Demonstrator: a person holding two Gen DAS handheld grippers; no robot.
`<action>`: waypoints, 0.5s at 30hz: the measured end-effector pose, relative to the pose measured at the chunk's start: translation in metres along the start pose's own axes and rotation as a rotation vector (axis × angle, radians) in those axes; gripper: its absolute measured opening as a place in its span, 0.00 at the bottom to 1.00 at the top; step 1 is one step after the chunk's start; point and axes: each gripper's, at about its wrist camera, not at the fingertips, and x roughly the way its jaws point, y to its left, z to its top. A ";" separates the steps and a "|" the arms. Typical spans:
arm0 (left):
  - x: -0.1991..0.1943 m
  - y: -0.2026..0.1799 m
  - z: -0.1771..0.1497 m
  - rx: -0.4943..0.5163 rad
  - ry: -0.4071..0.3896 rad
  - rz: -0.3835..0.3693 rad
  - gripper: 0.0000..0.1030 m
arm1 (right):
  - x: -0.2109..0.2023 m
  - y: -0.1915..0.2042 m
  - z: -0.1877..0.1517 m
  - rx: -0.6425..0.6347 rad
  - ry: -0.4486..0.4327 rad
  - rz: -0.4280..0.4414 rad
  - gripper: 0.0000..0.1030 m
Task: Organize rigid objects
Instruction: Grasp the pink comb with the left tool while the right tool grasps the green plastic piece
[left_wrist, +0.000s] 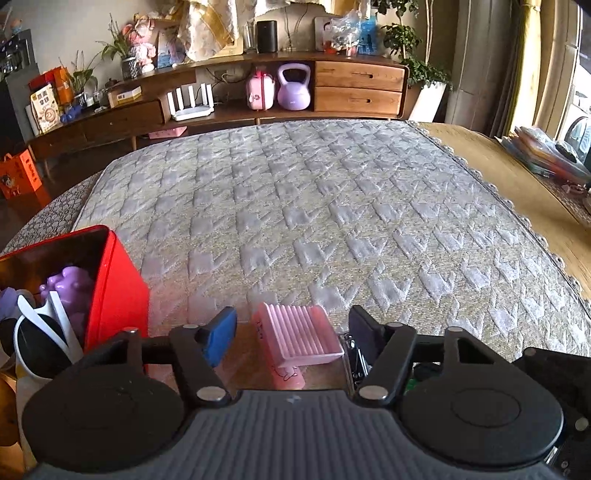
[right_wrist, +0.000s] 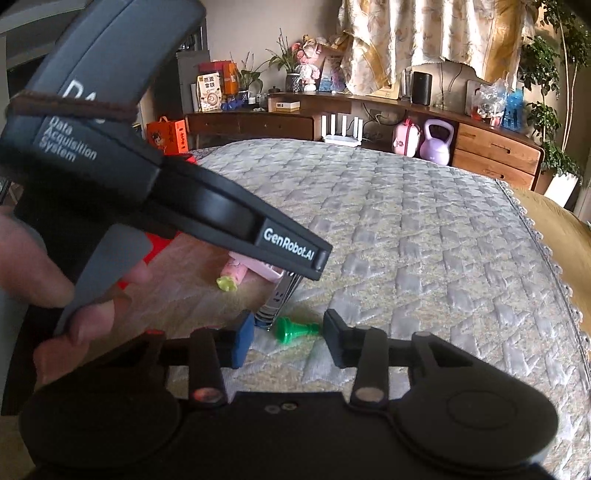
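Two hand-held grippers hovering low over a quilted bed cover, each straddling a small item without touching it.

Left gripper (left_wrist: 291, 332) standing with jaws apart, its blue pad (left_wrist: 220, 339) and dark pad (left_wrist: 360, 328) flanking a pink ridged tray (left_wrist: 301, 334), gaps showing on both sides; tray lying on top of a pink tube (left_wrist: 286, 376) and just beside a clear-cased metal item (left_wrist: 352, 356); red tin (left_wrist: 118, 291) sitting to the left, holding a purple toy (left_wrist: 70, 291) and white utensils (left_wrist: 44, 317); right gripper (right_wrist: 288, 338) likewise parted, a green cone-shaped piece (right_wrist: 293, 328) lying on its side between the pads, contact not visible; a hand (right_wrist: 55, 288) gripping the left tool's handle; quilted cover (left_wrist: 332, 206) spreading beyond; wooden sideboard (left_wrist: 358, 86) with a lilac kettlebell (left_wrist: 293, 88) standing at the far wall.
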 end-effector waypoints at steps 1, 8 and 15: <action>0.000 0.000 -0.001 -0.002 -0.003 -0.008 0.55 | 0.000 0.000 -0.001 0.004 -0.003 0.003 0.35; -0.010 0.010 -0.007 -0.066 -0.016 -0.039 0.28 | -0.005 -0.006 -0.005 0.047 -0.021 0.017 0.24; -0.019 0.009 -0.006 -0.041 -0.035 -0.034 0.12 | -0.012 -0.010 -0.008 0.075 -0.032 0.006 0.24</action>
